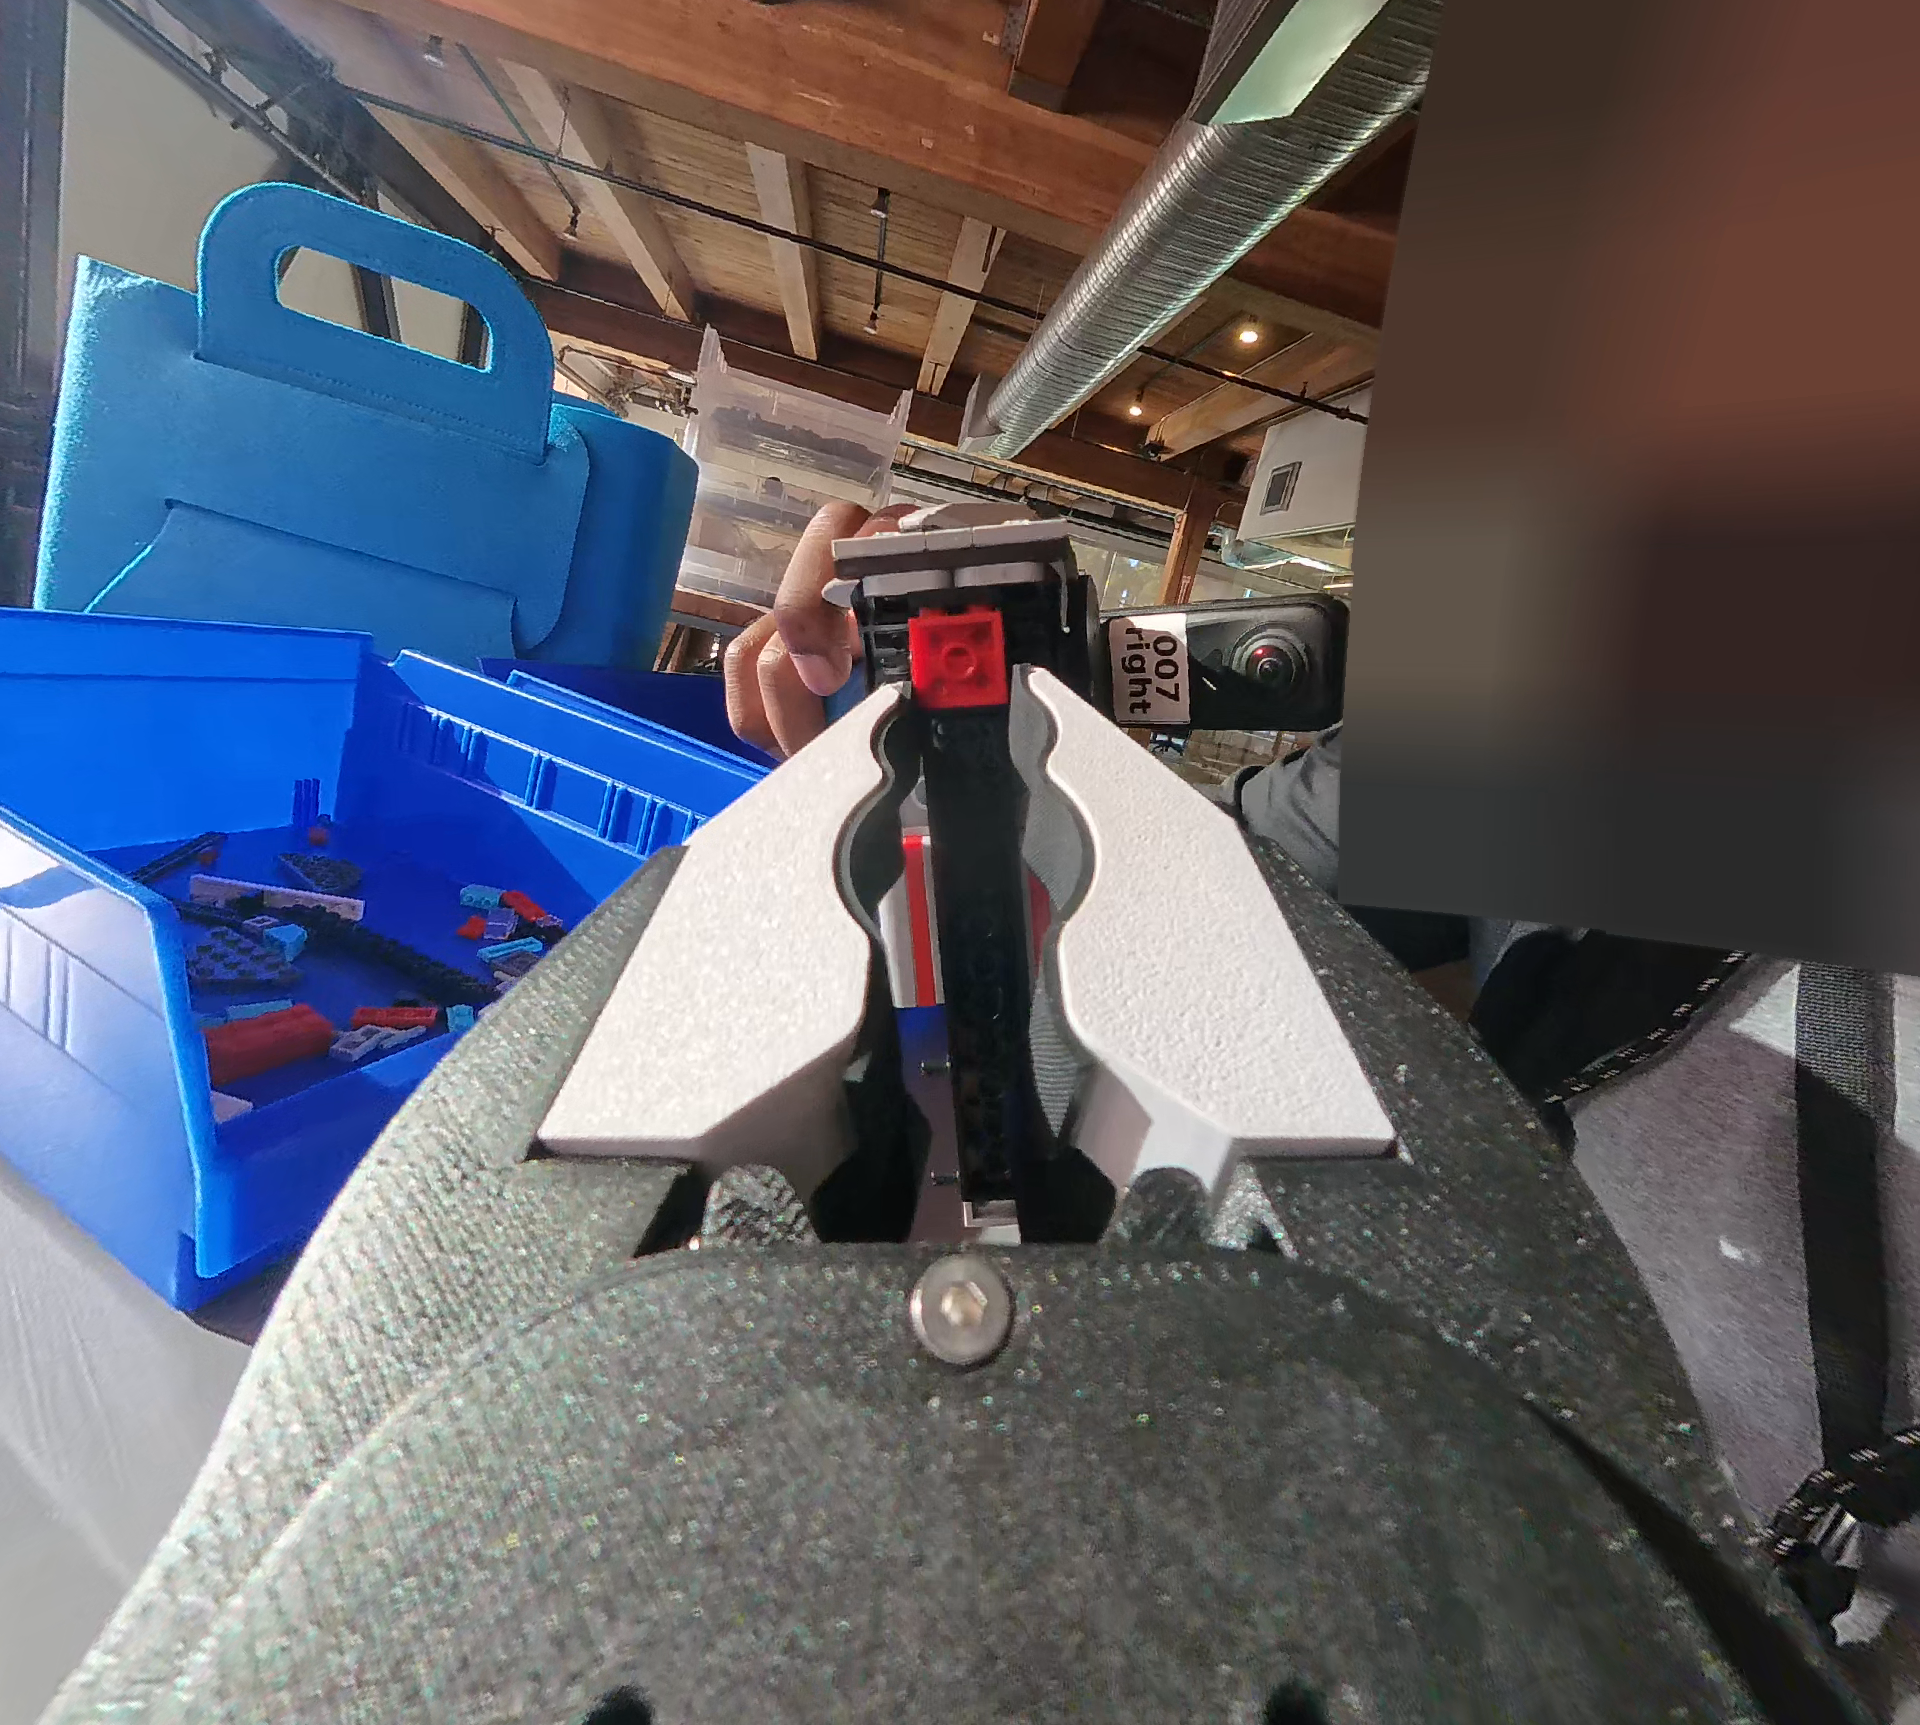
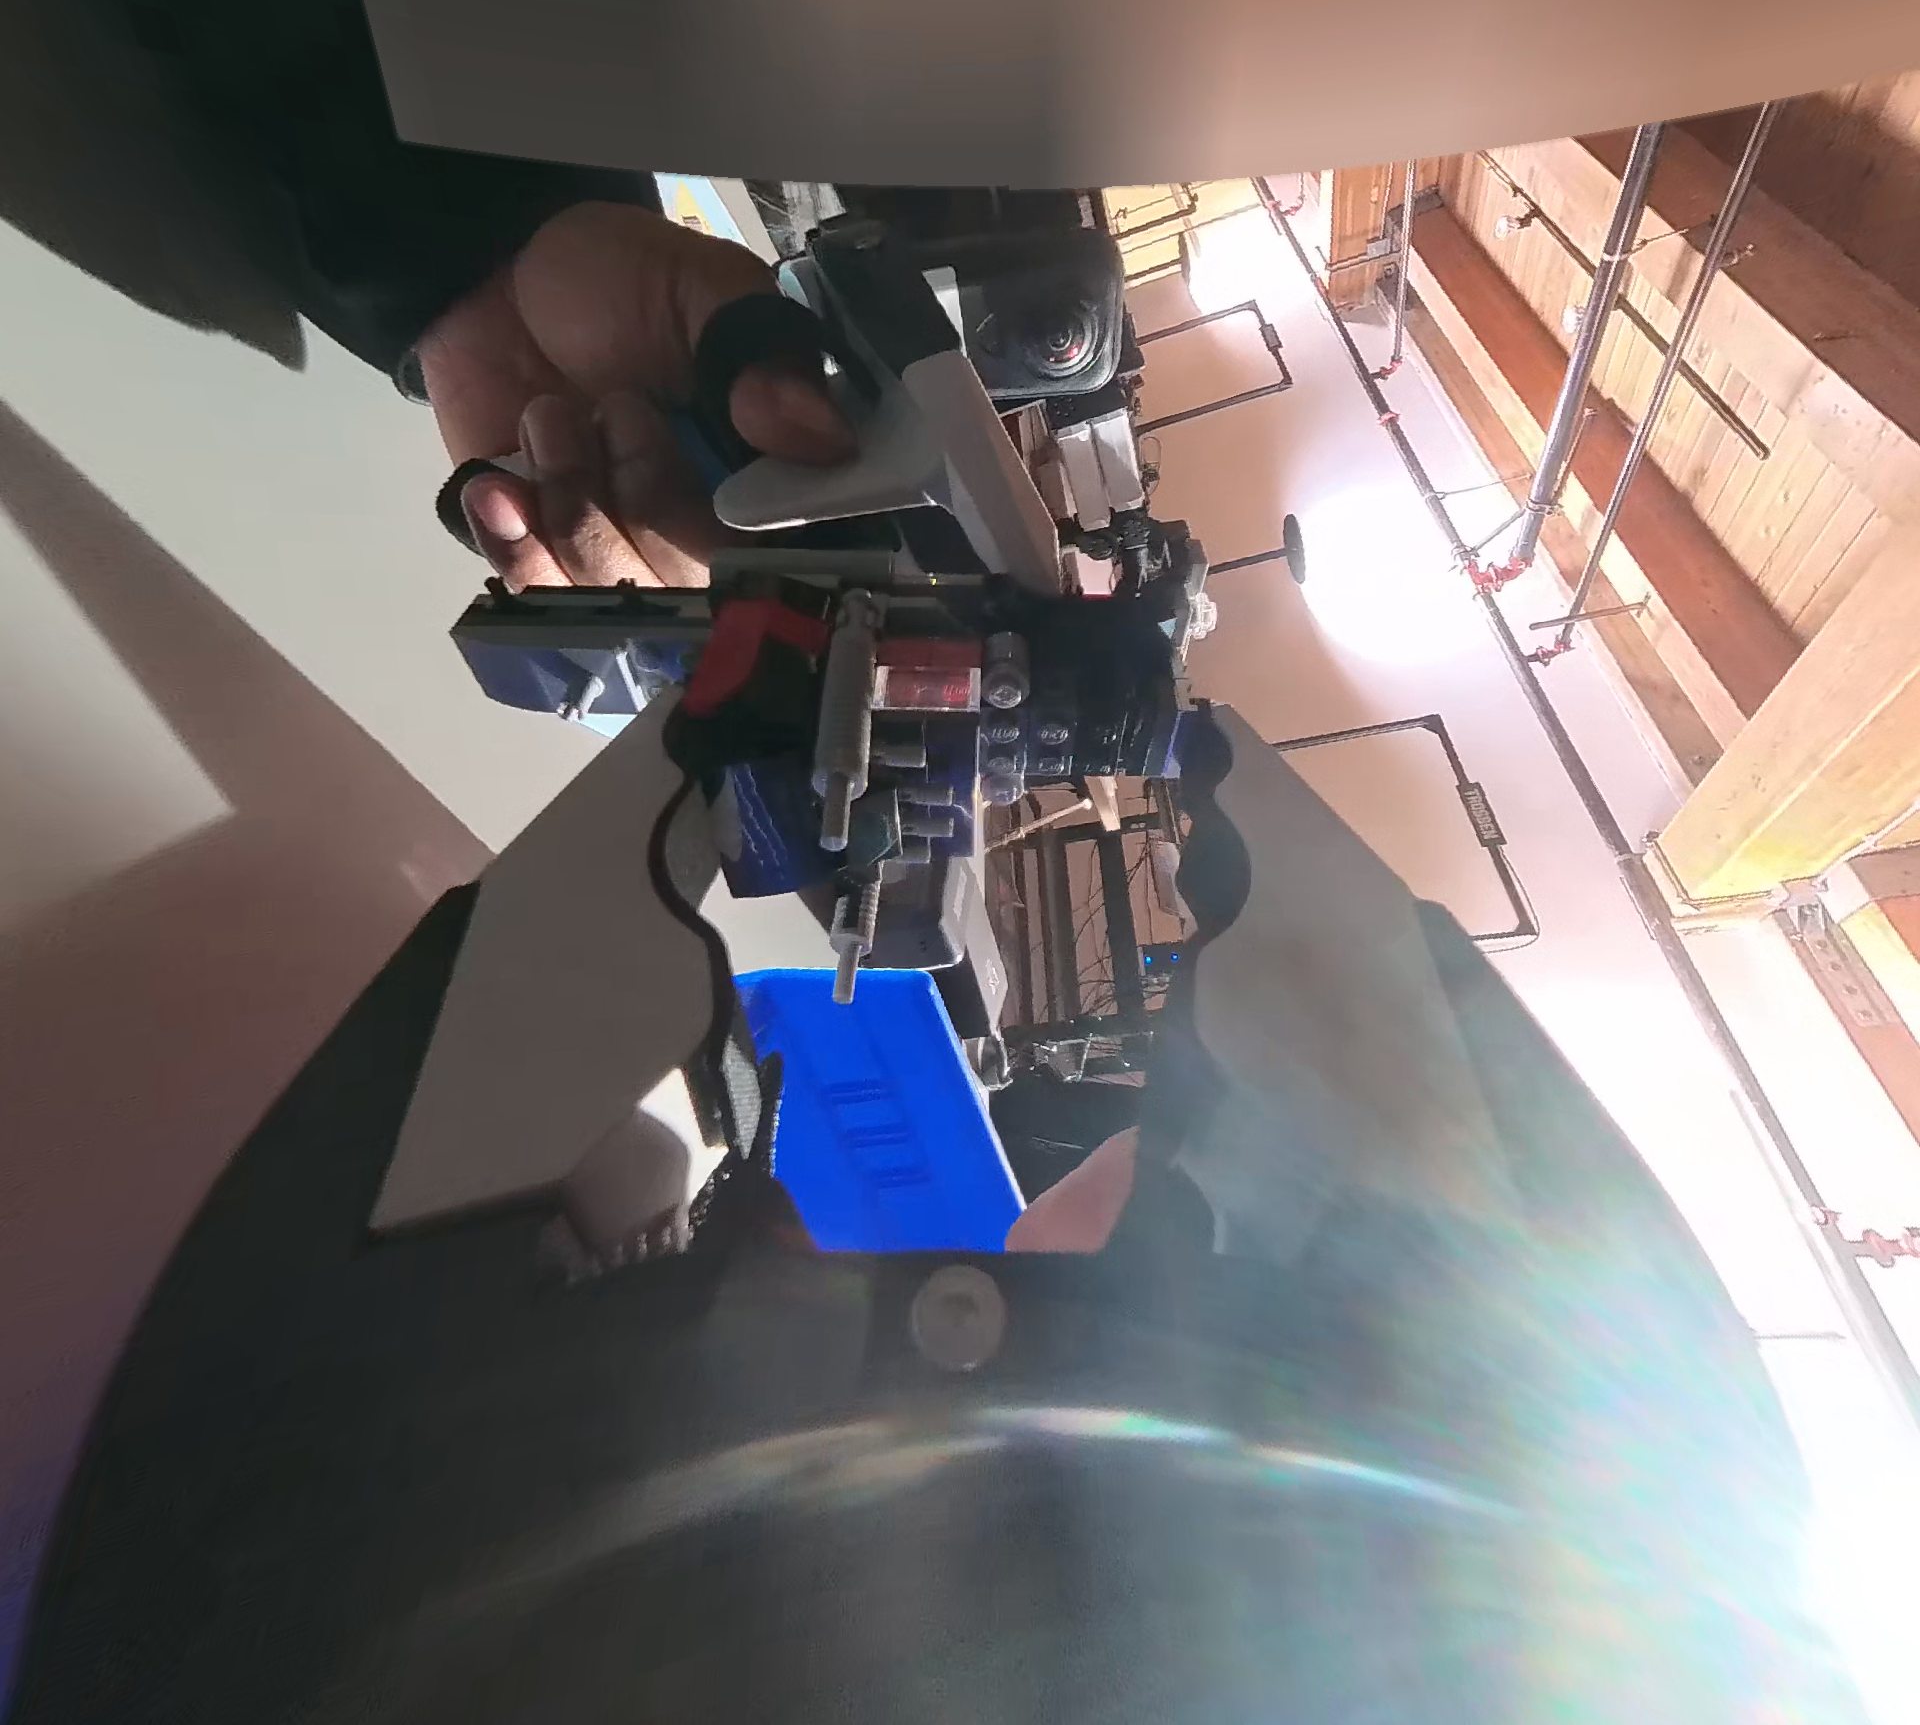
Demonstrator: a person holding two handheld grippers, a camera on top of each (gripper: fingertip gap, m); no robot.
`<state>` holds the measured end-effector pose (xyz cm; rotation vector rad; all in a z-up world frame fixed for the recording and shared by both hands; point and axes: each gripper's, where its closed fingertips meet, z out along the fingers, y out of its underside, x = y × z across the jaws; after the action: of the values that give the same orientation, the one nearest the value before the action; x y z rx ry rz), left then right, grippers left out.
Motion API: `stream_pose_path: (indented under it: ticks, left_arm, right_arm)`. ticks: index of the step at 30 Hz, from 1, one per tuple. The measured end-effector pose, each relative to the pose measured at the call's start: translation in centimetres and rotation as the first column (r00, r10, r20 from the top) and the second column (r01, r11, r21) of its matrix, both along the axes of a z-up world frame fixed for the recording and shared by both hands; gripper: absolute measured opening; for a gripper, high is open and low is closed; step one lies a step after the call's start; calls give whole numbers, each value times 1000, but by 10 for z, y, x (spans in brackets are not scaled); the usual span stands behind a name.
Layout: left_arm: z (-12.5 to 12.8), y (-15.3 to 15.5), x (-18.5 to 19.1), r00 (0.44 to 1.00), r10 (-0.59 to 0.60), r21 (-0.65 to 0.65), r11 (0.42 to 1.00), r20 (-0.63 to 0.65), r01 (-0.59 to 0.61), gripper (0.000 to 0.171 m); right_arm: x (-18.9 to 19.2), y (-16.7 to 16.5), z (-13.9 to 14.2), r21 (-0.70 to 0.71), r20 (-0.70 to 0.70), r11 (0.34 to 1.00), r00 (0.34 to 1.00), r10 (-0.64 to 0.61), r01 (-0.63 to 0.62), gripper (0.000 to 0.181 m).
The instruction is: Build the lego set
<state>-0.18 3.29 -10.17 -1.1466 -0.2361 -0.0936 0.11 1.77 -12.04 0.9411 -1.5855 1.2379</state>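
Observation:
The lego model is held up in the air between both grippers. In the left wrist view it shows as a long black beam [image 1: 977, 896] with a red brick [image 1: 956, 659] at its far end. My left gripper [image 1: 956, 688] is shut on it, jaws close on both sides of the beam. In the right wrist view the model [image 2: 935, 699] is a dark blue, black, grey and red block with grey pins. My right gripper [image 2: 945, 730] is shut on it across its width. The left gripper [image 2: 935, 480], held by a hand [image 2: 592, 387], grips the model from the far side.
A blue bin [image 1: 125, 1104] at the left holds several loose lego pieces [image 1: 312, 948]. A second blue bin [image 1: 582, 771] and a blue felt bag [image 1: 312, 449] stand behind it. The right gripper's camera [image 1: 1262, 659] faces me. A blue bin [image 2: 873, 1114] shows below the model. My left and right fingertips are right by each other.

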Motion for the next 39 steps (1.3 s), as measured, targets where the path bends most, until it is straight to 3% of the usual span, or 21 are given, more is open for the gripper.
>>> stream_pose_path:
  ticks: [27,39]
  left_arm:
    - [-3,0,-6,999,-9,18,1000,52,9,17]
    - [1,0,-7,995,91,-60,994,-41,-93,17]
  right_arm:
    - [-5,1,-4,15,11,1000,1000,-16,16,92]
    - [-9,3,-1,-4,-14,1000,1000,-27,27,88]
